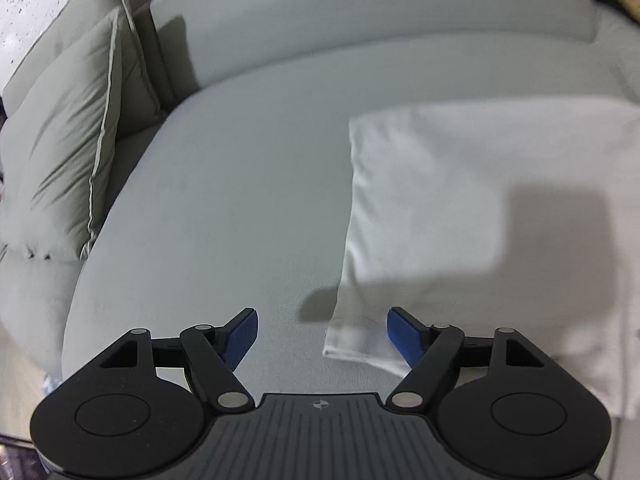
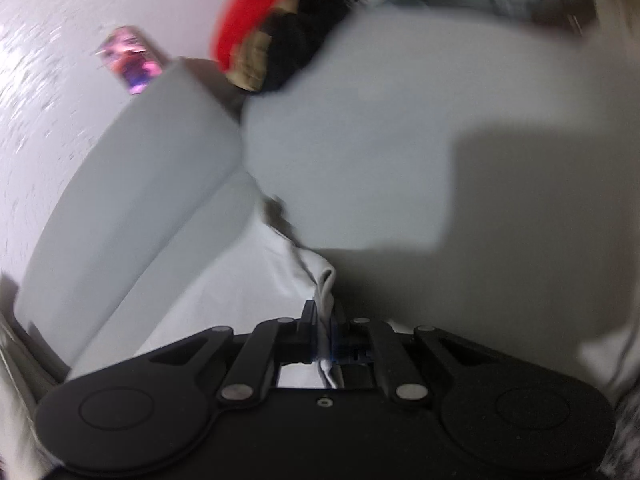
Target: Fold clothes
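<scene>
White garment (image 1: 460, 200) lies on the grey sofa seat (image 1: 224, 200), toward the seat's right side and reaching the front edge; one straight folded edge runs front-to-back. Looks partly folded: left side squared off, near corner doubled over, right part hidden or out of frame, so more folds likely remain. Long axis seems to run from the seat's front edge toward the backrest (image 1: 360, 32), though full extent can't be told. Left gripper (image 1: 322, 338) spread wide, empty, straddling the garment's near left corner, pads not touching cloth. Right gripper (image 2: 326, 332) pressed together, pinching a bunched white hem of the garment (image 2: 326, 280); view blurred. Pillows (image 1: 68, 140) sit at the seat's left end, well apart from the garment.
</scene>
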Demonstrator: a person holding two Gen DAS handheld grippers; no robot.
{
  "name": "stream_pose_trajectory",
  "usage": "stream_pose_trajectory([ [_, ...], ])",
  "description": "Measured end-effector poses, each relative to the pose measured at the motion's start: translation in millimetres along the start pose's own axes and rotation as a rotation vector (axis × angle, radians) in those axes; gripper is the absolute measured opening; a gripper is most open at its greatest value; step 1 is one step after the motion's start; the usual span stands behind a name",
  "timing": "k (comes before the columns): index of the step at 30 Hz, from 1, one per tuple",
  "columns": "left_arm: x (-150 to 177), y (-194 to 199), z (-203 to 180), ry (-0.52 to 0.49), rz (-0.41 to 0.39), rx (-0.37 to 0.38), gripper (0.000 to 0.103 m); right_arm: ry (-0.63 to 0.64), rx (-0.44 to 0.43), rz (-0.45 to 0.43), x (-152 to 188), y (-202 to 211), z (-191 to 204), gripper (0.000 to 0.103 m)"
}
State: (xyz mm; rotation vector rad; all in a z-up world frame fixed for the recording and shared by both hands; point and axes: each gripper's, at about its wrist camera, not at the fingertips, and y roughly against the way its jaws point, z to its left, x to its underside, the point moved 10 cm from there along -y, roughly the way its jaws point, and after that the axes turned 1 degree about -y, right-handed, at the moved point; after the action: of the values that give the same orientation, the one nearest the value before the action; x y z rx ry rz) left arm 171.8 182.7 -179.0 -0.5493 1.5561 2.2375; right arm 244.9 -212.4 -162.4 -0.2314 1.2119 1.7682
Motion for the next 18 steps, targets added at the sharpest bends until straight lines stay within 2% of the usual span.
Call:
stream_pose_trajectory([
  [2, 2.4, 22.5, 6.9, 0.009, -0.069, 0.015, 0.086, 0.117, -0.015, -0.044, -2.6, 20.4, 35.0, 0.006],
  [5, 9.3, 46.2, 34.3, 0.113, -0.117, 0.054, 0.087, 0.317, -0.075, -0.094, 6.0, 43.8, 108.6, 0.006],
  [7, 12.9, 55.6, 60.7, 0.206, -0.129, 0.056, 0.088, 0.435, -0.141, -0.111, 23.5, 58.4, 160.5, 0.006],
  [10, 21.3, 56.8, 99.9, 0.301, -0.123, 0.009, 0.088, 0.595, -0.262, -0.112, 63.0, 75.0, 235.5, 0.006],
  [12, 29.3, 51.4, 115.9, 0.340, -0.108, -0.006, 0.088, 0.664, -0.333, -0.056, 99.9, 74.0, 272.3, 0.006],
  [14, 38.4, 40.6, 124.6, 0.369, -0.077, -0.007, 0.088, 0.736, -0.363, 0.043, 145.2, 59.6, 295.0, 0.006],
  [16, 47.5, 29.7, 128.3, 0.399, -0.041, 0.000, 0.088, 0.803, -0.346, 0.164, 192.7, 35.3, 303.3, 0.006],
  [18, 55.1, 25.8, 128.0, 0.419, -0.024, 0.013, 0.088, 0.817, -0.297, 0.307, 229.6, 8.4, 297.2, 0.006],
])
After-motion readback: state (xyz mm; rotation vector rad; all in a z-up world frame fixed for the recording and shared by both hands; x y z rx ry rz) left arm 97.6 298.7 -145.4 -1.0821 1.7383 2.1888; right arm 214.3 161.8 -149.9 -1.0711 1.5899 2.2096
